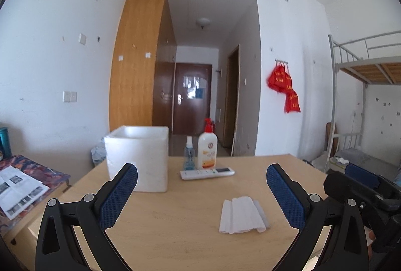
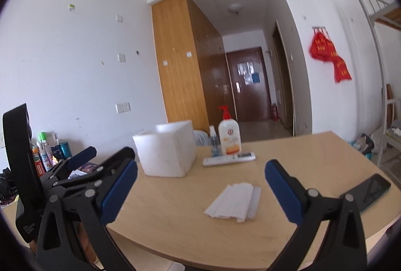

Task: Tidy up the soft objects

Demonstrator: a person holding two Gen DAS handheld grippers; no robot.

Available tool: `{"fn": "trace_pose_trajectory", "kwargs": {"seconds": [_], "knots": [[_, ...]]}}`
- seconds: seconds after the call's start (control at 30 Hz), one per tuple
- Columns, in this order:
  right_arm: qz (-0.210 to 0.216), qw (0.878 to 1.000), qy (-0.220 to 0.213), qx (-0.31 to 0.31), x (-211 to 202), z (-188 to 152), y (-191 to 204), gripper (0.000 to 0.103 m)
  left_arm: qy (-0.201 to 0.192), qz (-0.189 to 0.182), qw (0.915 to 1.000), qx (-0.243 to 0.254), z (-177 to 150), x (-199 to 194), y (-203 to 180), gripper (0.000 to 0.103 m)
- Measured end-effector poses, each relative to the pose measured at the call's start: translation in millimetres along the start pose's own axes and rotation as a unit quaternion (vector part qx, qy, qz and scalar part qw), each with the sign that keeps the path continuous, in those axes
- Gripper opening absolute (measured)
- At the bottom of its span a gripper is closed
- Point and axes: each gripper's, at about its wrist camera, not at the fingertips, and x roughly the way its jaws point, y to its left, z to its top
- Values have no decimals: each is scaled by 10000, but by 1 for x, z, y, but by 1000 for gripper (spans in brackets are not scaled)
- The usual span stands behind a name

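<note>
A folded white paper tissue (image 1: 241,215) (image 2: 234,203) lies flat on the light wooden table (image 1: 175,220) (image 2: 313,165), near its front. Behind it at the left stands a white foam box (image 1: 139,158) (image 2: 166,149), open at the top. My left gripper (image 1: 201,192) hovers open above the table's front, the tissue just right of its middle, nothing between its blue pads. My right gripper (image 2: 200,188) is open too and held a little nearer, the tissue between and beyond its fingertips. The right gripper's black frame shows at the right edge of the left wrist view.
A white remote control (image 1: 206,172) (image 2: 229,158), a lotion pump bottle (image 1: 207,145) (image 2: 229,135) and a small spray bottle (image 1: 189,154) stand behind the tissue. A dark phone (image 2: 368,192) lies at the table's right. A side table with papers (image 1: 17,188) stands left; a bunk bed (image 1: 363,100) right.
</note>
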Motion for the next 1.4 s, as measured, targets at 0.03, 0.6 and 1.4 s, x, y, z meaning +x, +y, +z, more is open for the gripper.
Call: {"fn": "trace_pose_trajectory", "kwargs": {"seconds": [0.03,0.6,1.4], "knots": [[-60,10000,26,21,2,-2,-5,103,64,-1,10000,40,-2,5,-2,103],[-597,9906,1189,312,76,-33,-66,103,1238,108,9922,116,-47,104,-4,103],[-524,9558,2892,-93,170,-58,-63,85,1969,107,9802,-167,-71,162,34,103]]}}
